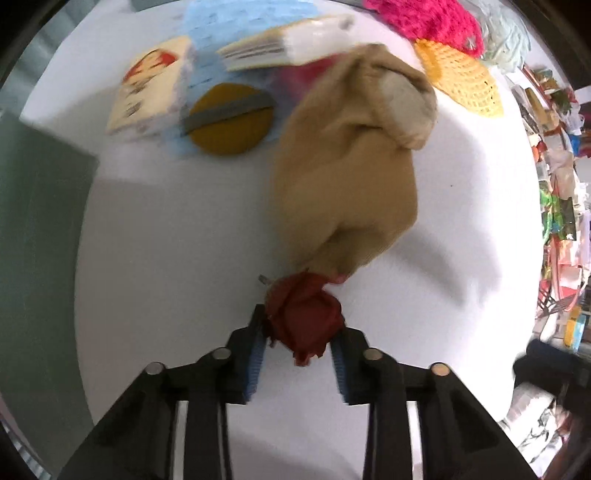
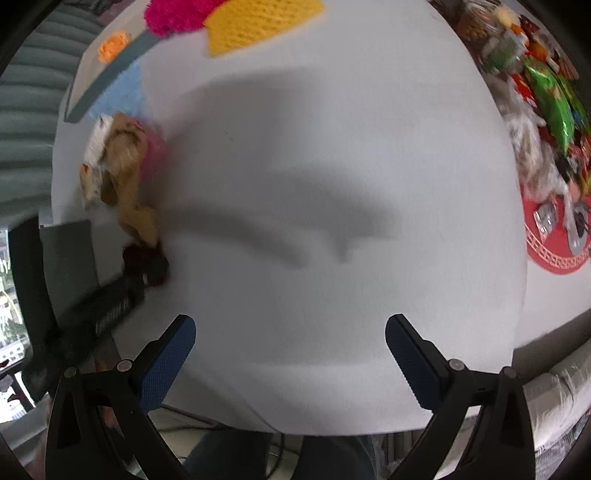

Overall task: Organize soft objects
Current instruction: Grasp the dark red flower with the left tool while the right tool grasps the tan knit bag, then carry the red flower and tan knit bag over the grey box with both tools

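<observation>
Pinching a red bunch (image 1: 304, 319) of our tan cloth (image 1: 345, 177) in our left gripper (image 1: 300, 338), cloth apparently lifted off the table (image 1: 166, 258), right gripper (image 2: 290, 356) spread wide, holding nothing.

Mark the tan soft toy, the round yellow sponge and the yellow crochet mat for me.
tan soft toy (image 1: 343, 177), left wrist view, middle of its body.
round yellow sponge (image 1: 231, 120), left wrist view, its grey strap.
yellow crochet mat (image 2: 255, 22), right wrist view, centre of the netting.
</observation>
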### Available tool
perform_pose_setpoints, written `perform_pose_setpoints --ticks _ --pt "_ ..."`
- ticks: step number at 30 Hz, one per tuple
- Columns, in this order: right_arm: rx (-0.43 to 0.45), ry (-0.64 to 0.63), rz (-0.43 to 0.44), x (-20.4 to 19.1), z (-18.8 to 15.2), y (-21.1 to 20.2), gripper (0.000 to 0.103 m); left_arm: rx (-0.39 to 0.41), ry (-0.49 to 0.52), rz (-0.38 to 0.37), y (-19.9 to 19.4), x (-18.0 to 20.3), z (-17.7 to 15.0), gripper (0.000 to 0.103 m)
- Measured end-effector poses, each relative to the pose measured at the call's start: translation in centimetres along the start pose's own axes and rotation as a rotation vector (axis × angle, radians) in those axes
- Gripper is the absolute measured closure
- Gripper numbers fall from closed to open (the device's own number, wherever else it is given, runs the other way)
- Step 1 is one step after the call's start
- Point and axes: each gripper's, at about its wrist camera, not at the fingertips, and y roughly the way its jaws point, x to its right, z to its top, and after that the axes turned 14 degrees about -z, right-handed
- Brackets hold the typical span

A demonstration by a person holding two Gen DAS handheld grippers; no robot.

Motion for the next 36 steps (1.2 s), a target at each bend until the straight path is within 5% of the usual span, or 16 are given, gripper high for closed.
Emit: perform_pose_setpoints --ticks 10,13,17,18,20,29,36 --pt "0.036 -0.111 0.122 -10.2 6.1 0.9 0.0 -0.004 0.015 0.009 -4.8 -4.0 -4.2 0.071" --pt "0.042 -0.159 0.07 -13.5 7.1 3.2 0.0 0.002 0.013 0.015 -5.9 -4.6 -4.8 0.071" --pt "0.064 -0.206 -0.014 -15.4 7.6 4.1 0.028 0.003 0.005 0.013 -7.0 -5.5 -5.6 0.071" --pt "0.073 -0.226 -0.026 -15.6 7.4 3.9 0.057 0.002 0.002 0.011 -7.2 -5.7 -5.7 0.071" --pt "0.046 -0.246 0.004 -15.7 6.8 4.1 0.084 0.004 0.006 0.008 -7.6 -5.7 -5.8 0.071" --pt "0.01 -0.197 0.068 -9.5 2.5 2.9 0.087 0.086 0.073 0.033 -10.1 -1.1 -5.3 0.071" --pt "0.027 -0.24 0.084 -8.1 -1.6 0.4 0.087 0.219 0.03 0.048 -14.3 -0.7 -5.6 0.071"
